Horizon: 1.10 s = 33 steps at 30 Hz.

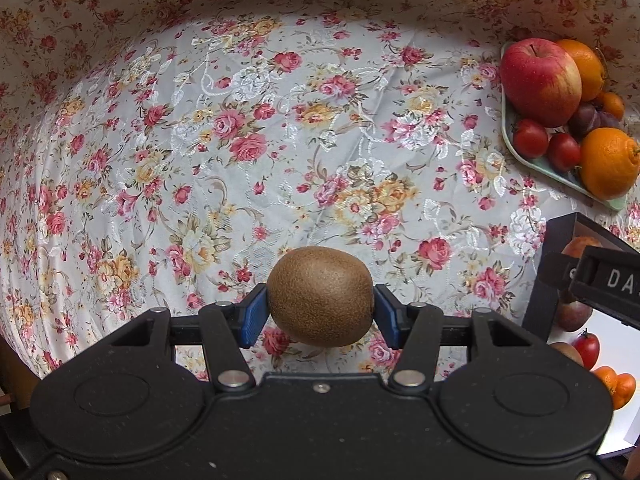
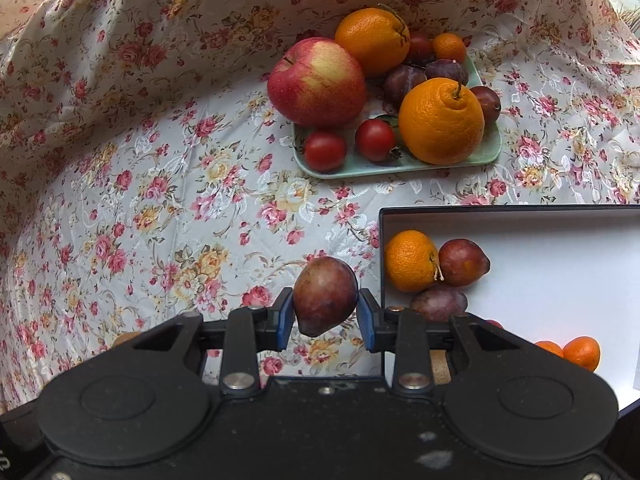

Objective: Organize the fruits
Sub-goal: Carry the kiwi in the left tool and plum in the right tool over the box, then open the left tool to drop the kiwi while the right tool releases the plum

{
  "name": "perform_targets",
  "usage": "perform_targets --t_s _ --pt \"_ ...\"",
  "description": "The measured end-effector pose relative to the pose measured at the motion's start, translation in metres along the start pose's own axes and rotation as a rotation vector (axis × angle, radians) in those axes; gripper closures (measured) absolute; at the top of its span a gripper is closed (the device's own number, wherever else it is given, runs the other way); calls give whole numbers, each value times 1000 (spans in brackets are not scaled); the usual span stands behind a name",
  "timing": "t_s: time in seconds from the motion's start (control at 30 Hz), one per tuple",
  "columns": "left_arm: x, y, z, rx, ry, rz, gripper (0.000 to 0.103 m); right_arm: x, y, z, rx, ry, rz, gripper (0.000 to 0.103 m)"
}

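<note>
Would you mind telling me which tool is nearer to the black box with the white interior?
Right. The right tool, shut on a plum, hangs just beside the box's left wall. The left tool, holding a kiwi, is farther off, left of the box.

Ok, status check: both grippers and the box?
Left gripper shut on kiwi. Right gripper shut on plum, just left of box. Nothing blocking the box.

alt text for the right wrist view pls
The right gripper holds a plum above a floral tablecloth. Beside it, an open box already holds fruit; behind, a green tray carries an apple, oranges, tomatoes and plums.
</note>
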<state>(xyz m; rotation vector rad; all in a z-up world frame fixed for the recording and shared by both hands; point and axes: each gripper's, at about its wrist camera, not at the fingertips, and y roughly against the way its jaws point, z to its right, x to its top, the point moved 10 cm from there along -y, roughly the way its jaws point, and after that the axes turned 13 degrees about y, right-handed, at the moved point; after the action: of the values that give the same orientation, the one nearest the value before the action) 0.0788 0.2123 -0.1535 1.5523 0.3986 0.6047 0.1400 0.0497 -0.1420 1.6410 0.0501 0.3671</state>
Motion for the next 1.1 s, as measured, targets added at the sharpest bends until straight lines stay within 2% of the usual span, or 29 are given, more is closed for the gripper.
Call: perform_targets --t_s 0.4,0.7,1.1 --pt "-40 19 88 -66 -151 14 43 -14 13 123 -93 -191 22 69" --pt "-76 37 156 -142 -248 20 43 -40 21 198 -166 -254 20 69" --pt "-111 33 225 -190 -336 33 43 -60 37 251 -222 -253 75 69"
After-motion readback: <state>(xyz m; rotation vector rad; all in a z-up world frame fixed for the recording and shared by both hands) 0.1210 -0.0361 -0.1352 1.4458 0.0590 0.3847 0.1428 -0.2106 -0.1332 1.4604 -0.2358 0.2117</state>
